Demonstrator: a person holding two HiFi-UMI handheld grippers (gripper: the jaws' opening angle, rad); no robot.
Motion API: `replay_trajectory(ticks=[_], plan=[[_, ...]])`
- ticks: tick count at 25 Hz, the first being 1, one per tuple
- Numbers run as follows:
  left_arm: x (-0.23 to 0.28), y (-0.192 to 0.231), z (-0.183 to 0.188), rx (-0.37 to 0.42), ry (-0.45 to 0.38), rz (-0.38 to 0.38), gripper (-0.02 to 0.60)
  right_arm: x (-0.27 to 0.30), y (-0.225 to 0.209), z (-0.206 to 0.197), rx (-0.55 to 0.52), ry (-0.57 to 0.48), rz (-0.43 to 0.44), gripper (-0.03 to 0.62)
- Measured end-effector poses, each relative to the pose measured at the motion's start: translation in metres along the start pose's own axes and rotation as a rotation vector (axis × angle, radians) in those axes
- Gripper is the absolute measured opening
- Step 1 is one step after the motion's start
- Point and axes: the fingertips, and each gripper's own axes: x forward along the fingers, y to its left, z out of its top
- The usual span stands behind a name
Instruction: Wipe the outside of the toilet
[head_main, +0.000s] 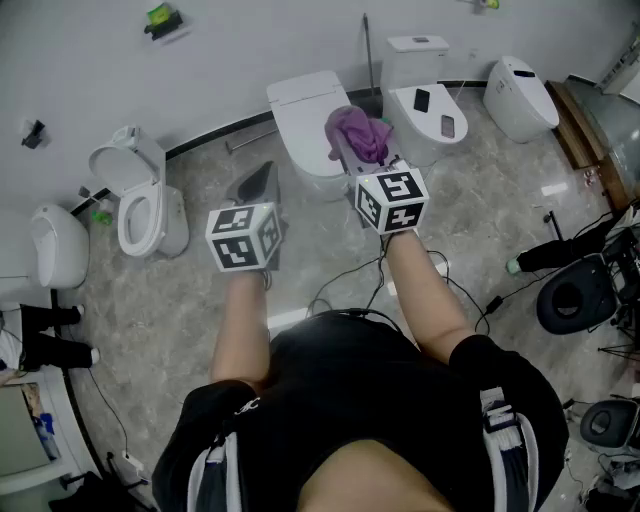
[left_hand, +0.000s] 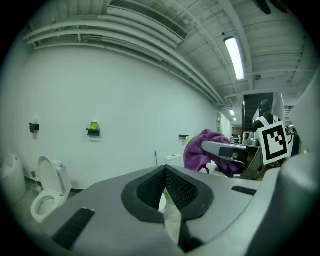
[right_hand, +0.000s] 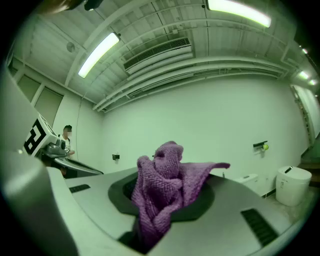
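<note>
White closed-lid toilet (head_main: 303, 120) stands at 12 o'clock, just ahead of both arms, w/ more toilets along the wall at 10 and 1 o'clock. At 11 the left gripper (head_main: 257, 188) hangs w/ jaws pressed together on nothing, while the right gripper (head_main: 352, 160), approx 12–1, is clamped on a bunched purple cloth (head_main: 357, 134) by the toilet's right edge; can't tell if it touches. Risk, imo: the cloth is a loose wad pinched low, so dragging it over porcelain could pull it free or let bare jaw tips scrape the shell, and floor cables (head_main: 345, 285) at 6 could snag a foot
</note>
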Motion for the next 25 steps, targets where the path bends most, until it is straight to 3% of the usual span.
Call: replay_trajectory(ticks=[8,16,25], plan=[[-0.028,0.049,-0.009,-0.021,-0.023,0.021,0.008,0.012,0.039,-0.014,0.007,-0.006,-0.006,0.094],[-0.052,0.101,-0.054,-0.062,0.015,0.004,0.008,0.017,0.082,-0.035,-0.003,0.016,-0.059,0.094],[-0.041,0.145,-0.074,-0.091,0.048,0.027,0.008,0.062,0.073,-0.055,0.010,0.041,-0.079,0.094]])
